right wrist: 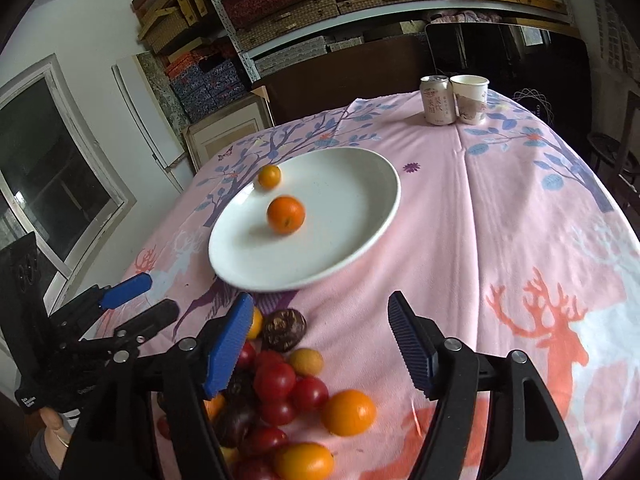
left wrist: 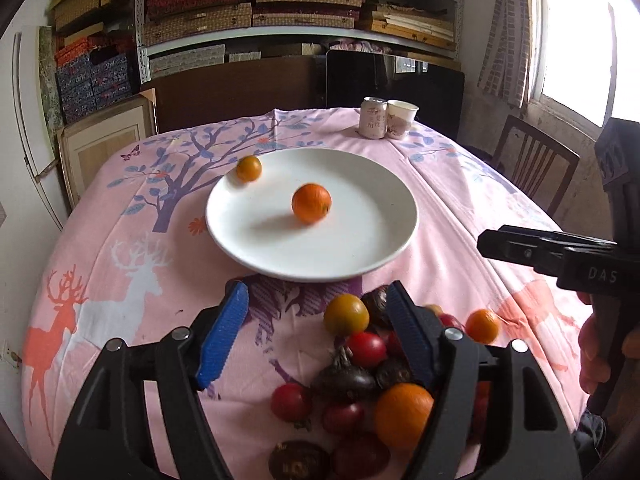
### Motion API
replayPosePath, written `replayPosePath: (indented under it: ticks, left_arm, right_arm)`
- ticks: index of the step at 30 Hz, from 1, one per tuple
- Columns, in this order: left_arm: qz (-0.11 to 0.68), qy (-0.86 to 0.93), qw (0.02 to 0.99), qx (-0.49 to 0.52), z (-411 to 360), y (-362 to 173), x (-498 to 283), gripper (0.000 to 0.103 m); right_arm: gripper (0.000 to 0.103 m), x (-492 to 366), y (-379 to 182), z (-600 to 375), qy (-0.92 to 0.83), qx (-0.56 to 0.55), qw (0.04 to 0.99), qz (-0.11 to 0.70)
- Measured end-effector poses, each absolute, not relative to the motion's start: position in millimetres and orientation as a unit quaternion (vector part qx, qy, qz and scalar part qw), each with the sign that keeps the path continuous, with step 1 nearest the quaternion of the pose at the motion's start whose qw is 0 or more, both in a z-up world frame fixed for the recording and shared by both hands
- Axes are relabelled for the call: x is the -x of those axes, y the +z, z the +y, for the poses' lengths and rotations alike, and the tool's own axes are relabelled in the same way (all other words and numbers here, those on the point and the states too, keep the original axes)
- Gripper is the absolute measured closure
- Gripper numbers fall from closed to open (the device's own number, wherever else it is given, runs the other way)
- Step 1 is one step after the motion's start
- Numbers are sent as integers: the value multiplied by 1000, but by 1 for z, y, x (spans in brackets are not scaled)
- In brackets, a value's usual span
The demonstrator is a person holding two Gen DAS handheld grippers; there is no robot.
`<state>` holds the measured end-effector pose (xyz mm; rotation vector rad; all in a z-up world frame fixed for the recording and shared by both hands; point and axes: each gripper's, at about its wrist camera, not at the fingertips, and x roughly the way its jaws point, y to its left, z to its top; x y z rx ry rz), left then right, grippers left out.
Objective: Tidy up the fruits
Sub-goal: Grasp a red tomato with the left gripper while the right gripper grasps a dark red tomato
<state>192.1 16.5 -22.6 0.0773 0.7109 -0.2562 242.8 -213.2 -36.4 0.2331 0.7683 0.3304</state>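
A white plate (left wrist: 360, 256) sits mid-table with a large orange (left wrist: 311, 203) near its centre and a small orange (left wrist: 248, 168) at its far left rim; both look blurred. The same plate (right wrist: 352, 248) and large orange (right wrist: 285, 214) show in the right wrist view. A pile of red tomatoes, dark round fruits and oranges (left wrist: 360, 360) lies at the near edge. My left gripper (left wrist: 316, 300) stands open above the pile's left side, holding nothing. My right gripper (right wrist: 320, 304) is open too, over bare cloth just right of the pile (right wrist: 280, 392).
A drink can (left wrist: 373, 117) and a paper cup (left wrist: 402, 119) stand at the far edge of the pink tablecloth. A wooden chair (left wrist: 532, 168) is beyond the table's right side. Shelves of boxes fill the back wall. A hand (left wrist: 596, 356) grips the right tool.
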Motion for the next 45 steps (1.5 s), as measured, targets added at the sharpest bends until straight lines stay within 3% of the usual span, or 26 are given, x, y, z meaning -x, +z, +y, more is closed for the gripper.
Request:
replayPosePath:
  ticks: [2,9,14,18,19,27,36,38,40,45]
  left_arm:
    - [342,-127,930,-43,18,-25,-165,20]
    - [367,-121,914,-126,7,-65,-83,21]
    - [370,-119,911,-141,10,-80,-61,33]
    - [394,-121,904,-115,18,-92,-77,71]
    - [401,-121,901,-114,18,-95,-82,75]
    - [391,-111,906,-117,13,-101,-86,76]
    - [342,-131,925,-99,15,-65,-58,76]
    - [343,-136,924,-99,12,-64,-56,76]
    - [345,-137,923,-96,11,-65,-55,76]
    - [358,-137,920,-84,15,-72,-57,76]
  right_arm:
    - [32,-222,-43,-224,154,-121,910,365]
    - [30,-173,-65,-236,130,-86,924,348]
    - [30,-167,-70,-243,123,-97,925,345]
    - [30,-162,-64,-242,129,-99,927,338]
    - [30,-160,-62,-241,129,-95,928,335]
    - [30,-149,-69,-228,164,-87,914,361]
    - [30,-111,-86,-161,246,26,896,370]
    - [35,-114,-88,-155,241,29,897,370]
    - [48,-121,-93,-152,248,15,890,383]
    - [51,-138,-102,-160,255,-39,876,408]
